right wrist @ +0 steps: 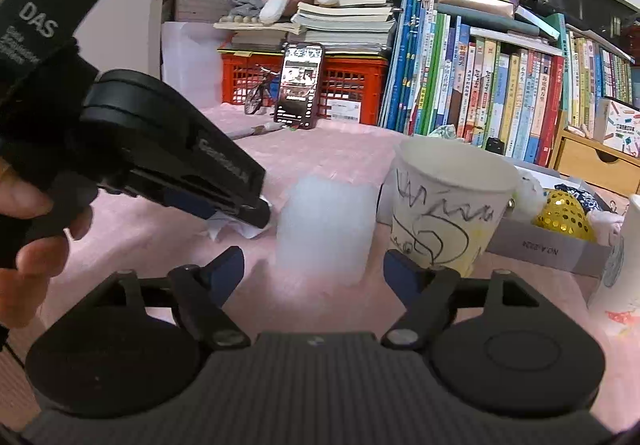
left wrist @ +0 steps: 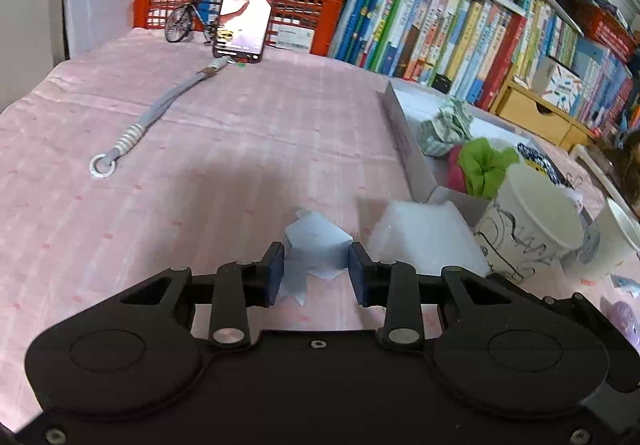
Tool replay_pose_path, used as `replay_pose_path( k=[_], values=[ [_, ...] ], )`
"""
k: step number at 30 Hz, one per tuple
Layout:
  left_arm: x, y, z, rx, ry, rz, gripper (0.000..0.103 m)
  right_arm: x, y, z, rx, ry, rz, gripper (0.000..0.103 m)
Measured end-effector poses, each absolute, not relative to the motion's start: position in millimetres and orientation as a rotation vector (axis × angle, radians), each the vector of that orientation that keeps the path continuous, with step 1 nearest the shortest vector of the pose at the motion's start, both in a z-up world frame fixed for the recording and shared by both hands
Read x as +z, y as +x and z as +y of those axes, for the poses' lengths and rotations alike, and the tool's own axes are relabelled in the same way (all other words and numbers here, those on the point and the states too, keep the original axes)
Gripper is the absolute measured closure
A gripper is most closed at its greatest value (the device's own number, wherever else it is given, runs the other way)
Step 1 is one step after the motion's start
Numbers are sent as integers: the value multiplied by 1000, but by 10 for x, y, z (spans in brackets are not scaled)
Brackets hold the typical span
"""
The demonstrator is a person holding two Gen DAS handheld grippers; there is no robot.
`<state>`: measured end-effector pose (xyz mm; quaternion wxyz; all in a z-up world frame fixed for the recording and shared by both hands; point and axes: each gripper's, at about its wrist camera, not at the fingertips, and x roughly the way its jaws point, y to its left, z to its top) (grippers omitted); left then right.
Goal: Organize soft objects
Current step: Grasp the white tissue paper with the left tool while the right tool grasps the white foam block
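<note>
While left claw (left wrist: 316,269) pinches tissue (left wrist: 316,245), foam block (left wrist: 420,237) adjoins.

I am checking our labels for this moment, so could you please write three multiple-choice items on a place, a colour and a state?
1. Where is the white foam block?
A. Beside the scribbled paper cup
B. On the books
C. In the red crate

2. What colour is the tablecloth?
A. Green
B. Pink
C. Grey

3. What is the left gripper doing?
A. Closed on crumpled pale paper
B. Holding the phone
C. Holding a cup

Answers: A, the block stands left of the cup; B, the cloth is pink; A, paper sits pinched between its pads.
</note>
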<state>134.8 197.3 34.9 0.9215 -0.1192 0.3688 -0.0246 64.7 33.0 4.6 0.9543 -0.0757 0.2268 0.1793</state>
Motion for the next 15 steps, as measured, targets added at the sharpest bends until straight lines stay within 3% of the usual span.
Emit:
replay_pose_path(
  k=[11,15],
  values=[
    [337,1335,2104,-35,-286,753,70,49,800,432,336,-128,465,16],
    [325,1317,2103,-33,-295,753,70,38,826,432,330,-130,471,33]
  ],
)
